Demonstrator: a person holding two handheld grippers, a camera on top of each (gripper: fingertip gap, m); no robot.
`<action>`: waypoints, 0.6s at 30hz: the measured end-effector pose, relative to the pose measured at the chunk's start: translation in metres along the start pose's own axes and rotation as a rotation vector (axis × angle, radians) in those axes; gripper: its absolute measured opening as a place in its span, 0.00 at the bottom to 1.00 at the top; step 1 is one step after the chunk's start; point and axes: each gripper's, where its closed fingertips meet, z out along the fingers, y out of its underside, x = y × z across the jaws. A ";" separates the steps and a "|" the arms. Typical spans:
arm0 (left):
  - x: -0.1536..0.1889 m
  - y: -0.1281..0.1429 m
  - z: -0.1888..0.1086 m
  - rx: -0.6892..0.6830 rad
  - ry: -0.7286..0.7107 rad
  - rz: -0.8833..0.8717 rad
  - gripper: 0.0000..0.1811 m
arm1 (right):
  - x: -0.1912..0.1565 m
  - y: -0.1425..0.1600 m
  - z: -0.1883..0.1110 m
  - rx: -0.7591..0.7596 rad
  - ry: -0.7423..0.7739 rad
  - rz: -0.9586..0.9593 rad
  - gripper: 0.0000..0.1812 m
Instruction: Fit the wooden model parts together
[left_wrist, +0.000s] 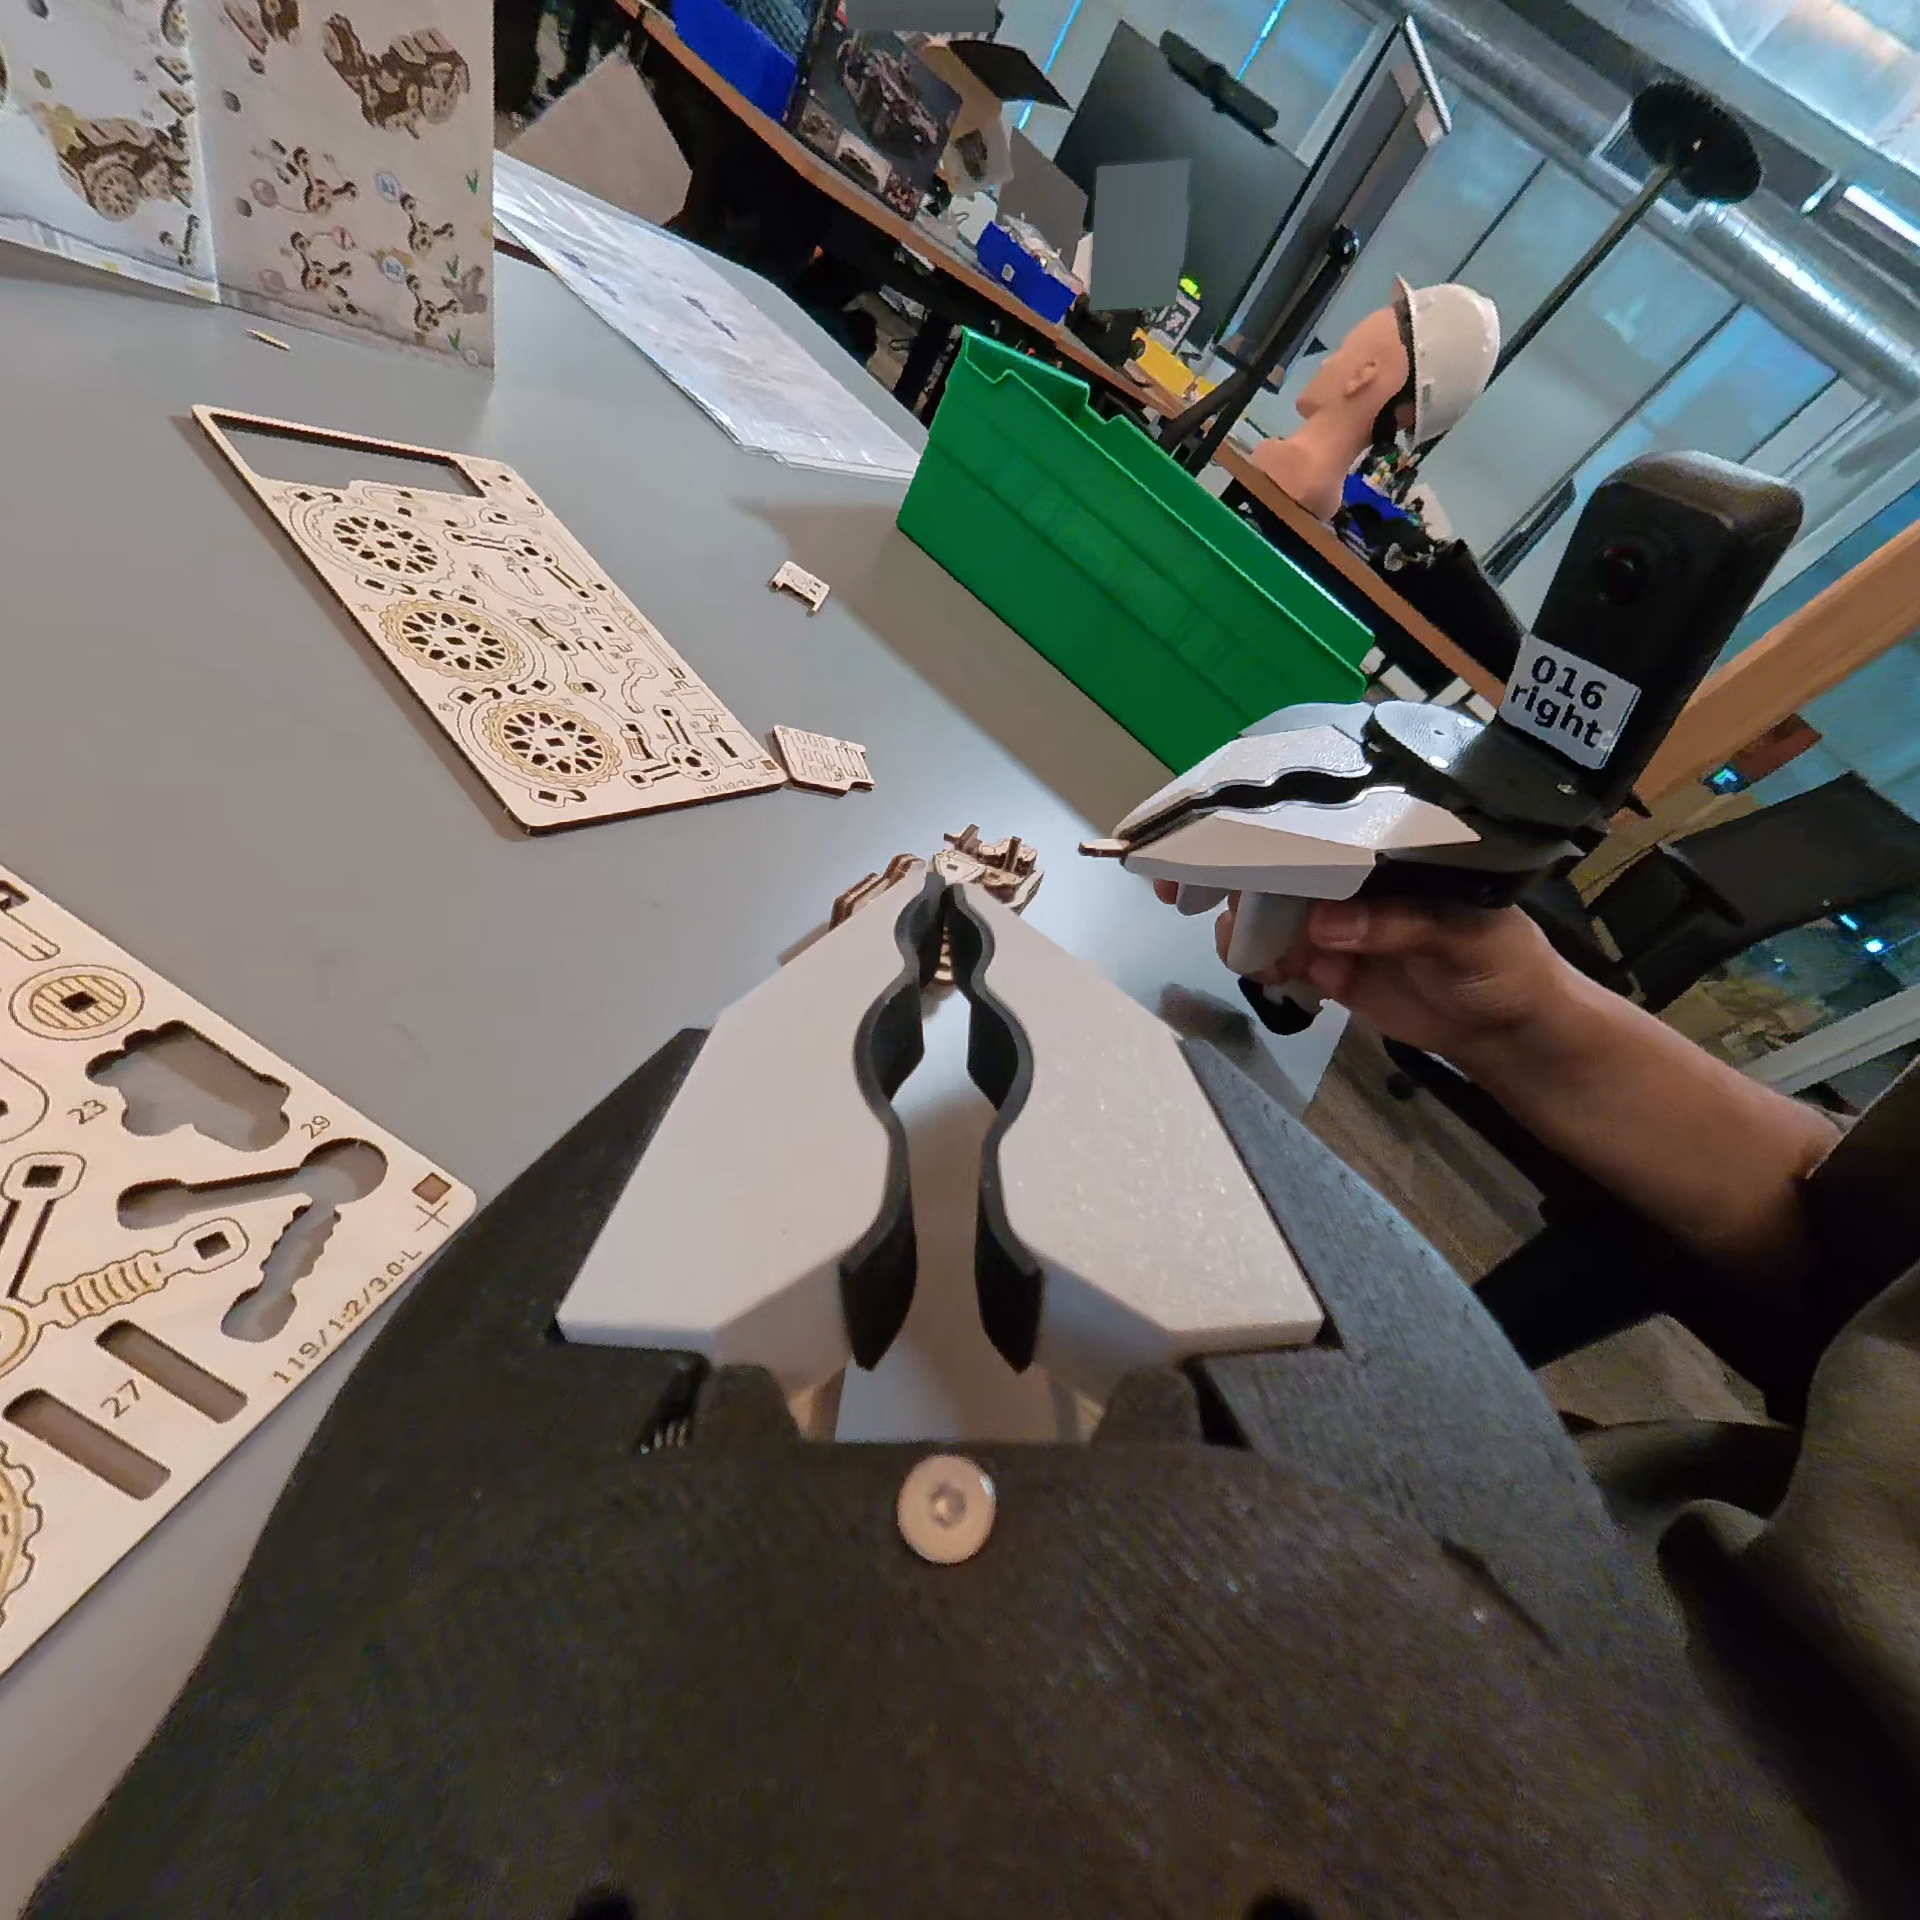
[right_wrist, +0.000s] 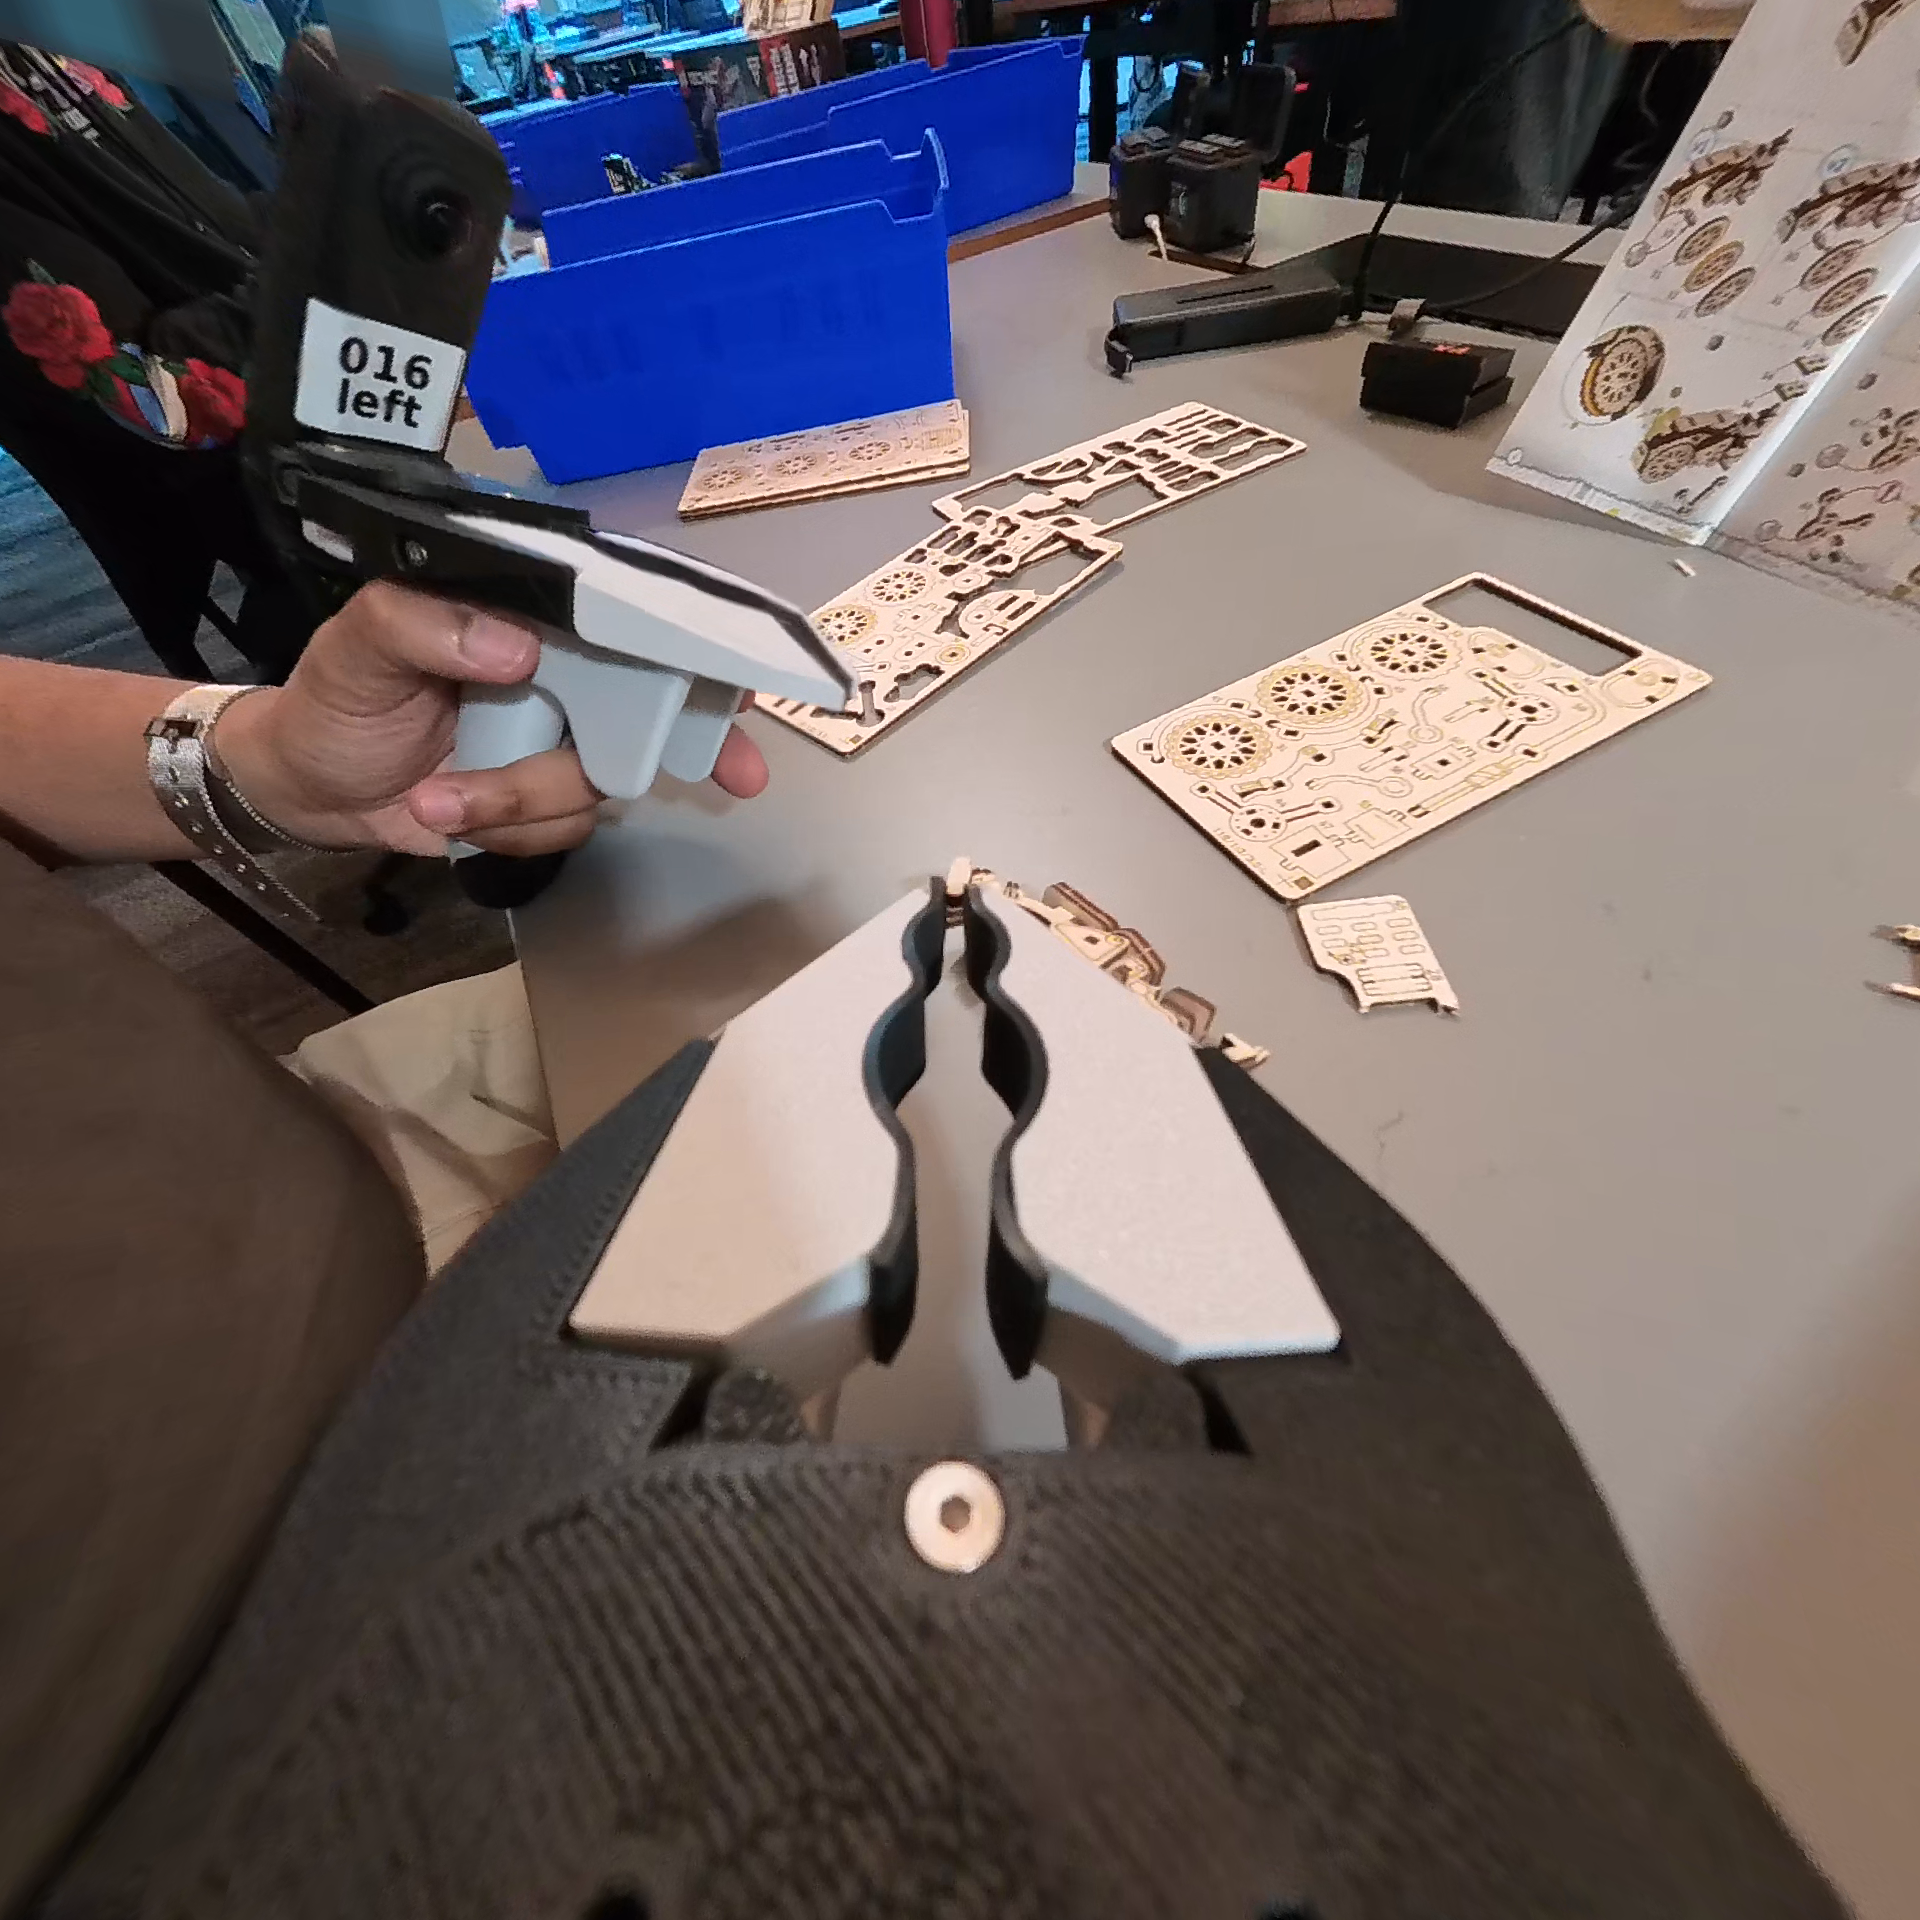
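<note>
A small part-built wooden model (left_wrist: 992, 862) lies on the grey table (left_wrist: 260, 831) just beyond and under my left gripper's tips. My left gripper (left_wrist: 940, 888) is shut, with nothing seen held; in the right wrist view it (right_wrist: 847, 691) hovers above a parts sheet. My right gripper (right_wrist: 961, 899) is shut on a small wooden piece (right_wrist: 958, 873) that sticks out of its tips. It (left_wrist: 1117, 842) hovers just right of the model in the left wrist view, and the piece (left_wrist: 1093, 848) points at the model. In the right wrist view the model (right_wrist: 1127, 951) shows behind my right finger.
Laser-cut parts sheets (left_wrist: 499, 623) (left_wrist: 156, 1195) (right_wrist: 1403, 748) lie flat on the table. A small loose panel (left_wrist: 821, 753) (right_wrist: 1377, 951) lies near the model. A green bin (left_wrist: 1122, 582) and blue bins (right_wrist: 727, 312) stand at the table edges. An instruction sheet (right_wrist: 1766, 312) stands upright. The tips of one gripper are about 7 centimetres away from the tips of the other.
</note>
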 end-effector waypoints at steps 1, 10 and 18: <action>0.000 0.001 0.001 -0.005 0.001 0.003 0.00 | 0.000 0.000 0.000 0.001 -0.001 0.003 0.00; -0.003 0.004 0.003 -0.028 0.014 -0.040 0.00 | 0.002 -0.003 0.001 0.022 -0.012 0.036 0.01; -0.009 0.005 0.004 -0.034 -0.001 -0.082 0.05 | 0.002 0.001 0.004 -0.004 -0.001 0.006 0.01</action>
